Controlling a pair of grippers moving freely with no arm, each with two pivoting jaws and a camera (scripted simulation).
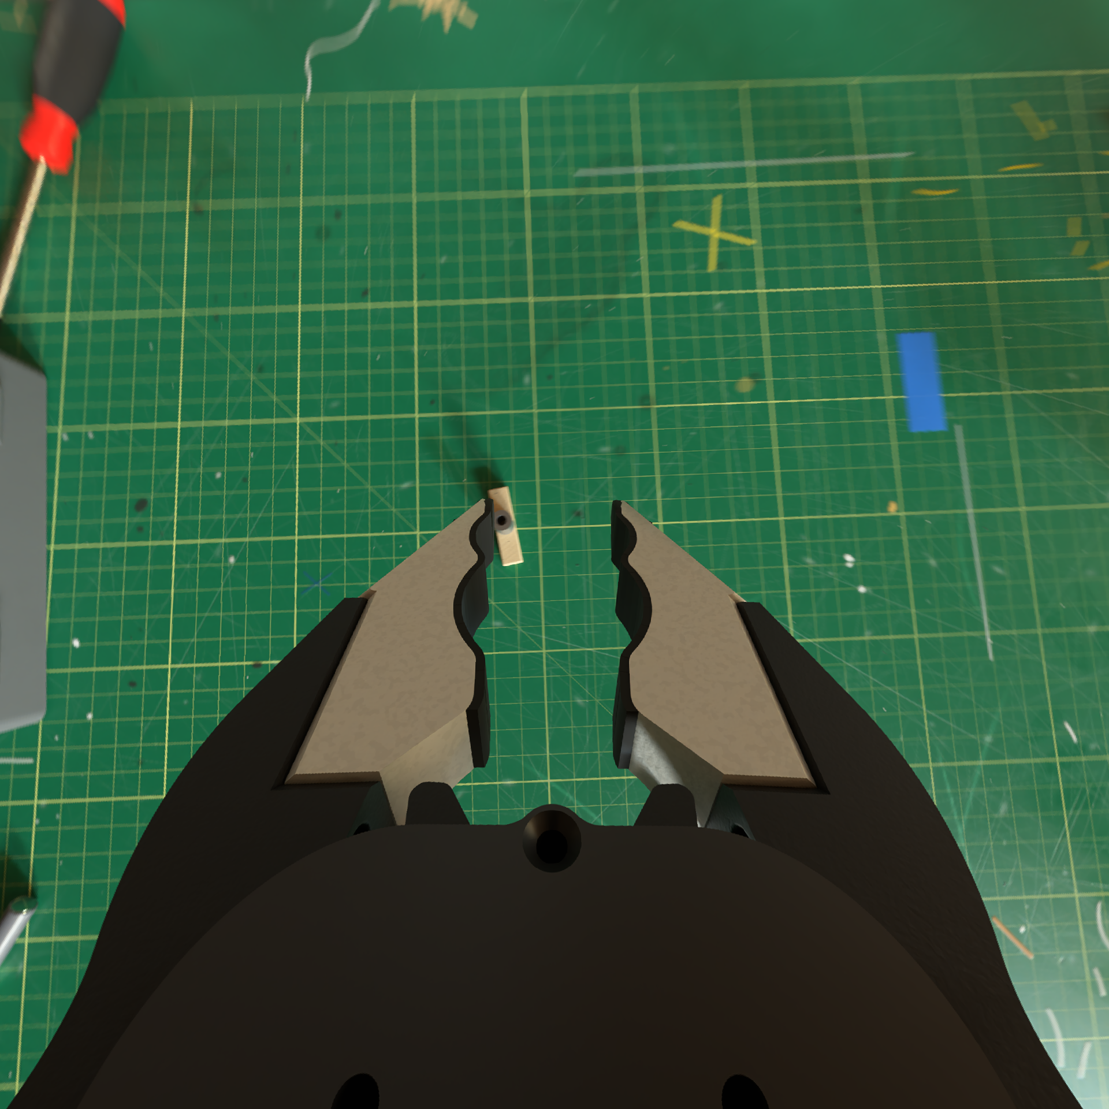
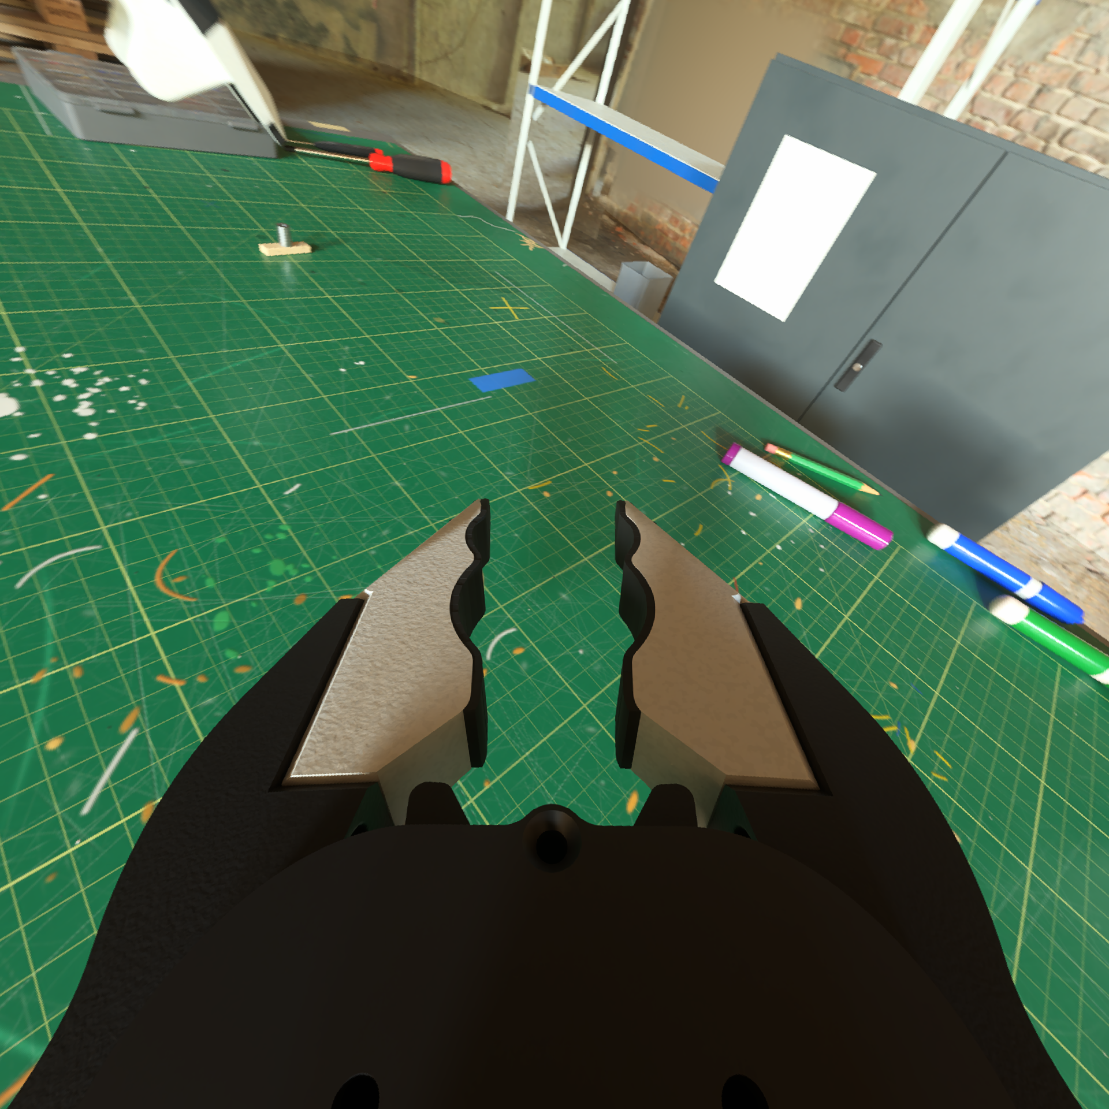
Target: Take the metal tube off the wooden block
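A small wooden block (image 1: 507,540) lies flat on the green cutting mat, with a short metal tube (image 1: 501,521) standing upright in it, seen end-on from above. My left gripper (image 1: 551,510) is open and looks straight down; the block sits just beside its left fingertip, partly hidden by it. In the right wrist view the same block (image 2: 286,248) and tube (image 2: 282,233) stand far off at upper left. My right gripper (image 2: 552,510) is open and empty, low over the mat, far from the block. The left gripper's pale body (image 2: 180,54) hangs above the block, blurred.
A red and black screwdriver (image 1: 57,102) (image 2: 408,165) and a grey parts box (image 2: 150,114) (image 1: 21,540) lie at the mat's far side. Markers (image 2: 804,495) and a pencil (image 2: 822,468) lie near the right edge. A blue tape patch (image 1: 921,381) and a grey cabinet (image 2: 900,288) beyond the table.
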